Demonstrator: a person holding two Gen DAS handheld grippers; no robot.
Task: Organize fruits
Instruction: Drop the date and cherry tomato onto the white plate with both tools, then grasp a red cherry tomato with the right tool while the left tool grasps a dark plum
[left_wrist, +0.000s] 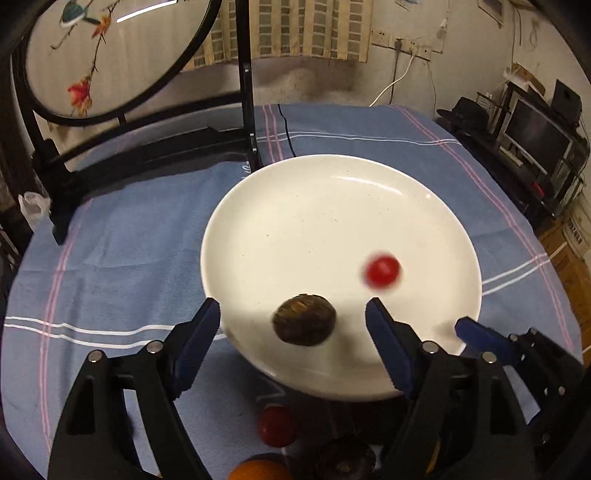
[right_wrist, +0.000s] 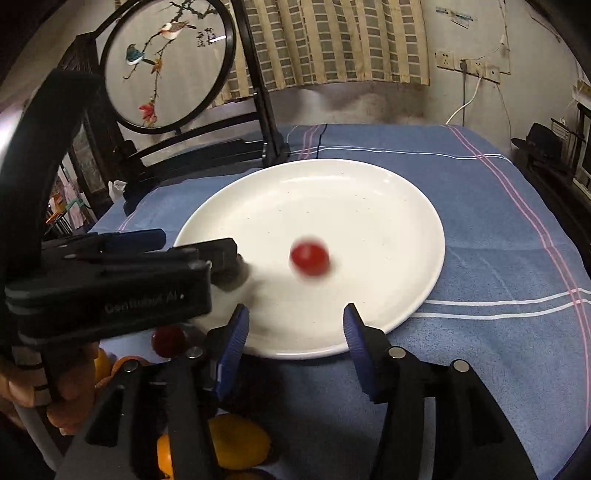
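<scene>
Reading "Centrobot AI", blurred, left gripper (right_wrist: 201, 247) has fingers released; right gripper (right_wrist: 295, 326) likewise, grasping nothing.

Glossy white plate (left_wrist: 332, 206), looks like glazed ceramic, catching the light along its rim. Under it a matt woven blue tablecloth (left_wrist: 122, 258), soft and faintly creased. The little red fruit (left_wrist: 382, 271) is smooth and shiny; the brown fruit (left_wrist: 304, 319) is dull and rough-skinned. Gripper fingers (left_wrist: 197, 339) are ribbed blue, rubbery, on matt black plastic arms with bright metal pins.
</scene>
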